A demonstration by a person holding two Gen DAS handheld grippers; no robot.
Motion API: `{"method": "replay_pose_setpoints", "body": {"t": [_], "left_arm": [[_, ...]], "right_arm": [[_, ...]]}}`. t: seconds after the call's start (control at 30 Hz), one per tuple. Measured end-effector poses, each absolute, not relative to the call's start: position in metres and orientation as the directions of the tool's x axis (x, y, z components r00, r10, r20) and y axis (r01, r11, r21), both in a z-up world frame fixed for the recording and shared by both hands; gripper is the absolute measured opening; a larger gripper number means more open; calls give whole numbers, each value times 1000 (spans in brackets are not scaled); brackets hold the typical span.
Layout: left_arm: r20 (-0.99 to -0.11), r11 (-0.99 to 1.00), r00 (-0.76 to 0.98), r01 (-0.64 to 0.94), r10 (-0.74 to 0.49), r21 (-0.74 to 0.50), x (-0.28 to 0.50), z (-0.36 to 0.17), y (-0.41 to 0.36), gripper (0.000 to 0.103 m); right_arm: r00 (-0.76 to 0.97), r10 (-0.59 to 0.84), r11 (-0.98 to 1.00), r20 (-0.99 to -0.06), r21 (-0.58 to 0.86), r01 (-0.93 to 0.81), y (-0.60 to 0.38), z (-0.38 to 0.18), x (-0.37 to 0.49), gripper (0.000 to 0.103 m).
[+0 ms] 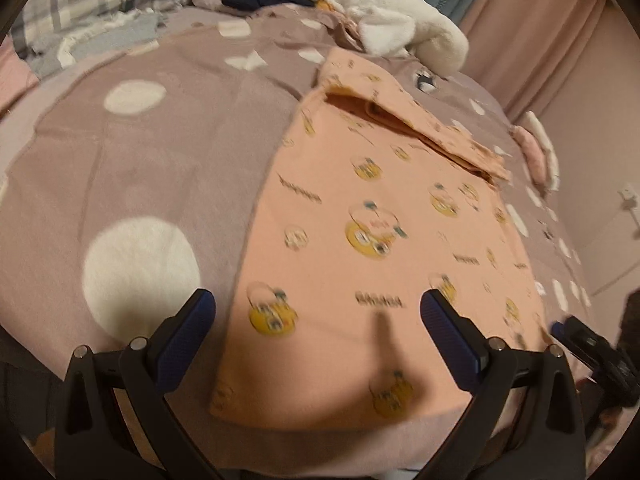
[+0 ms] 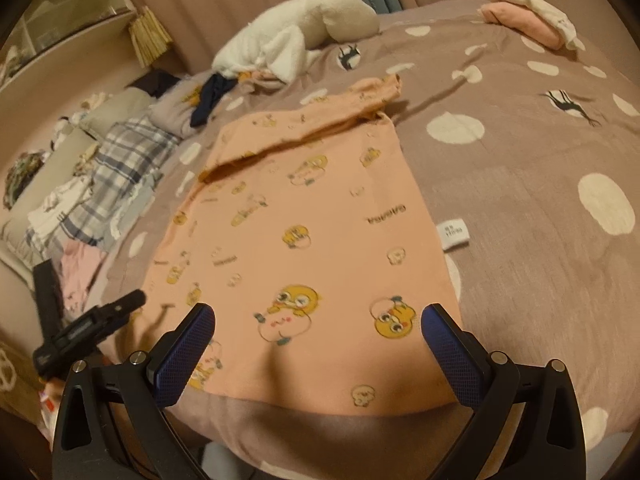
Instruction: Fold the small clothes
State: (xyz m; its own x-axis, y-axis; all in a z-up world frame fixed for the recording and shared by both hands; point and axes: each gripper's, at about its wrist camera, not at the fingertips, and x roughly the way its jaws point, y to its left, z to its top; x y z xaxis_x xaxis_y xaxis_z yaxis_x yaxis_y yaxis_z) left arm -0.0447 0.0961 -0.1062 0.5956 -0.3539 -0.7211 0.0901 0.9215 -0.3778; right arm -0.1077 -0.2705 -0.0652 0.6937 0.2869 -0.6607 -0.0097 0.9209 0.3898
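Mauve bedding (image 2: 520,168) printed with white dots covers the bed on which the work is laid out. Flat on this bedding lies a peach shirt (image 2: 304,216) with yellow cartoon prints; one sleeve (image 2: 352,100) is folded across its far end. A white label (image 2: 455,236) projects from the shirt's side seam onto the bedding.

The left gripper (image 1: 318,312) is held above the shirt's near hem with its jaws spread wide; one blue pad (image 1: 188,340) is over bare bedding beside the shirt's edge, the other over the fabric. Nothing is pinched.

The right gripper (image 2: 318,328) is likewise spread wide over the near hem, both pads above the fabric; contact cannot be confirmed.

Beyond the shirt's far end, a white plush item (image 2: 304,28) and a dark navy garment (image 2: 210,96) are located. A folded pink-and-white stack (image 2: 528,16) rests well apart from the shirt.
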Motion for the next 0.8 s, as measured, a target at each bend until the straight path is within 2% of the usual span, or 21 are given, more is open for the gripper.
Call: {"method": "replay_pose_setpoints", "body": {"t": [0.1, 0.2, 0.33, 0.53, 0.8], "left_arm": [[-705, 909, 587, 142, -397, -393, -48, -108, 98, 102], [-652, 826, 557, 116, -514, -552, -46, -111, 116, 102], [-573, 696, 457, 159, -680, -700, -47, -115, 127, 102], [-497, 594, 388, 189, -776, -782, -54, -117, 128, 102], [-493, 582, 360, 204, -792, -787, -53, -117, 118, 102]], "right_arm": [[668, 253, 925, -700, 377, 45, -271, -74, -104, 103], [648, 270, 911, -712, 407, 67, -275, -81, -103, 103], [649, 288, 896, -705, 438, 78, -282, -80, -106, 103], [635, 331, 859, -698, 501, 104, -292, -85, -105, 103], [638, 420, 743, -645, 648, 167, -314, -89, -113, 103]]}}
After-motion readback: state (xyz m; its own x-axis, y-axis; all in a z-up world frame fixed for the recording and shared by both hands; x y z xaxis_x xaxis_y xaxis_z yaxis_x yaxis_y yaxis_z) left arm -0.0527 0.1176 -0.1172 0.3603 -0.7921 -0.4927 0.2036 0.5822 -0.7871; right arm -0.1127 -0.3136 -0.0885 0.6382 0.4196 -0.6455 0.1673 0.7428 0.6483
